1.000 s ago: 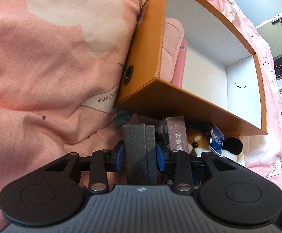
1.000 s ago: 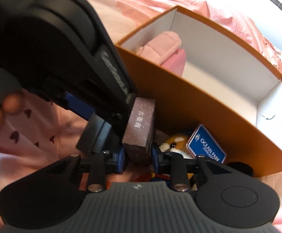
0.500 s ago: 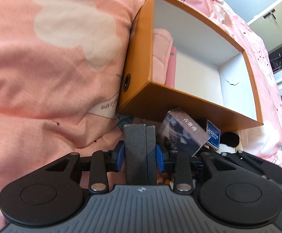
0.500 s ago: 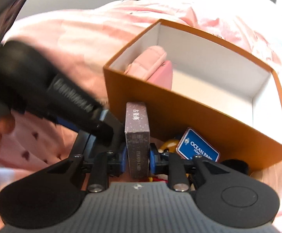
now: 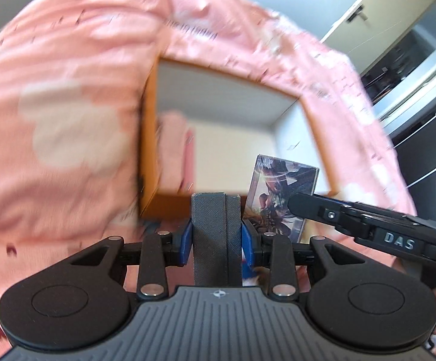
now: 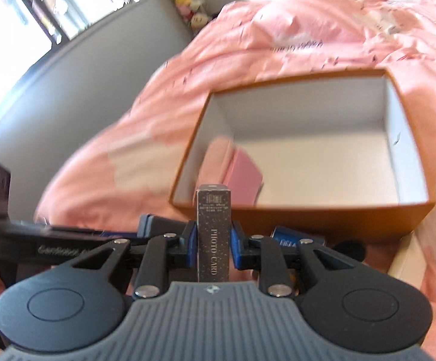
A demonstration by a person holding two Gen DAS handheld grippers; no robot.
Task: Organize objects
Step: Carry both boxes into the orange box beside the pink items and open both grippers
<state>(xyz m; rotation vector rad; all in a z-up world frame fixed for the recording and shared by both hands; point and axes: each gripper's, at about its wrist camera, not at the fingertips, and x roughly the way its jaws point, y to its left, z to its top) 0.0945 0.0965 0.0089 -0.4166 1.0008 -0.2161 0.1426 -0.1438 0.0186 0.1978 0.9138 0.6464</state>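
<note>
The right claw (image 6: 213,237) is clamping one card box (image 6: 213,234), standing upright at the lower centre of the right view, just in front of the near wall of the one orange box (image 6: 308,219) and not yet over its opening. The left claw (image 5: 217,234) is sitting with its pads pressed together on nothing, low in the centre of the left view. The orange box is lying on the pink bed (image 6: 248,45) and is already holding one pink cushion (image 6: 218,159) and one pink case (image 6: 245,177) at its left side; the rest of its floor is bare. Judging by this, the sorting is partly done: the card box is left to go in, and at least one blue-tagged item (image 6: 287,236) is waiting below the box's front wall.
</note>
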